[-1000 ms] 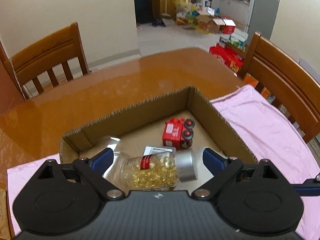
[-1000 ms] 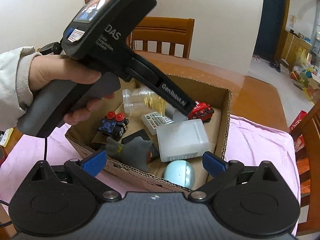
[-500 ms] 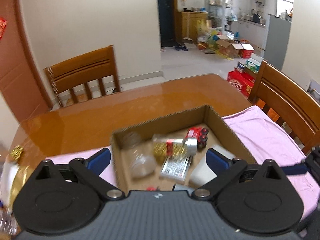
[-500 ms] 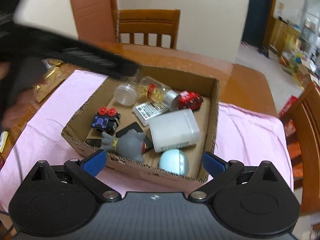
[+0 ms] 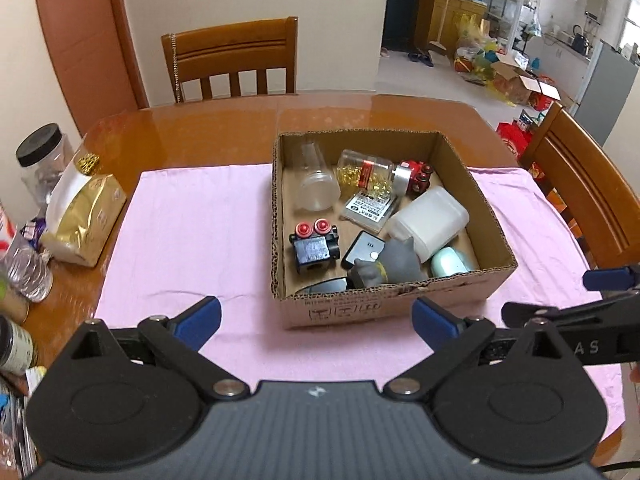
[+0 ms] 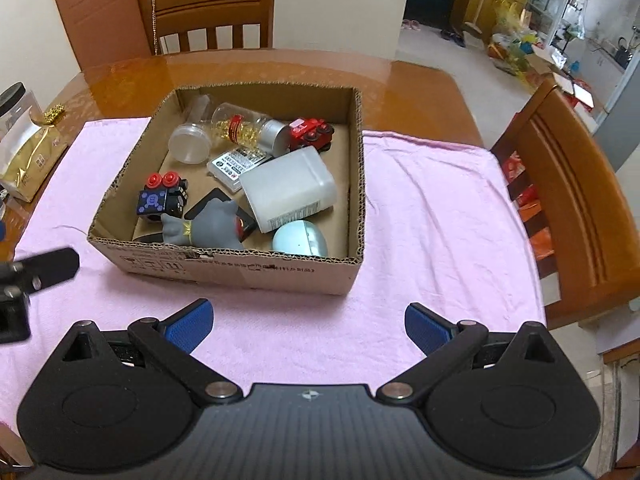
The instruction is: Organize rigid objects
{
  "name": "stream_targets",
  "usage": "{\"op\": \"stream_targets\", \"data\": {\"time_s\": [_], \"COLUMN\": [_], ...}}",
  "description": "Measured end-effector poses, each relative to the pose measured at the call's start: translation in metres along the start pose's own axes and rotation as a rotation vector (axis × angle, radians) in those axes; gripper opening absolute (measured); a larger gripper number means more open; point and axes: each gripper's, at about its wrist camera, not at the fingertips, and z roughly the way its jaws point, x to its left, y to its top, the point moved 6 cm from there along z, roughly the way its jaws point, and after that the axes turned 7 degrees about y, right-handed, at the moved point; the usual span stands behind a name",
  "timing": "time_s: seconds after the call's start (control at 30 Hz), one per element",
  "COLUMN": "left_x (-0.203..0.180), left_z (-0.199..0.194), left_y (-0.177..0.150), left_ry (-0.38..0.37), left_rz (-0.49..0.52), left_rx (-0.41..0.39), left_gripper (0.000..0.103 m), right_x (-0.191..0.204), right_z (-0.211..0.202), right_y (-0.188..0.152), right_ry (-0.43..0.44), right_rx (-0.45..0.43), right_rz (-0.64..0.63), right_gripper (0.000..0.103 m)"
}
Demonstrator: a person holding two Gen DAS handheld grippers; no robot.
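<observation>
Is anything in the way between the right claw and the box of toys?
Nothing visible is. The right gripper hangs open above bare pink cloth, and the cardboard box sits just ahead with its top open. The left gripper is off to one side.

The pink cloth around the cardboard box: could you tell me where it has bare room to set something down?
The pink cloth lies bare right of the cardboard box, left of it up to the gold bag, and in front. The box itself is crowded.
</observation>
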Motion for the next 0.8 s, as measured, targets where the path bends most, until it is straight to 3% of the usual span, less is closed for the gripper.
{"op": "stream_targets", "data": {"time_s": [0.33,0.8], "left_x": [-0.003,-0.008], "left_z": [-0.018,-0.019], "left_y": [0.014,0.008], "left_ry": [0.033,0.035], "left_rz": [0.027,0.042], "left_rx": [-0.034,-0.026], "left_gripper": [0.101,0.101], "right_x": [-0.001,0.004], "right_z": [-0.034,-0.040], "right_y": [0.013,0.012], "right_ry": [-0.014,-0.013], "right_rx": [-0.080,-0.093], "right_rz": [0.026,0.036], "right_gripper": [0.103,0.103]}}
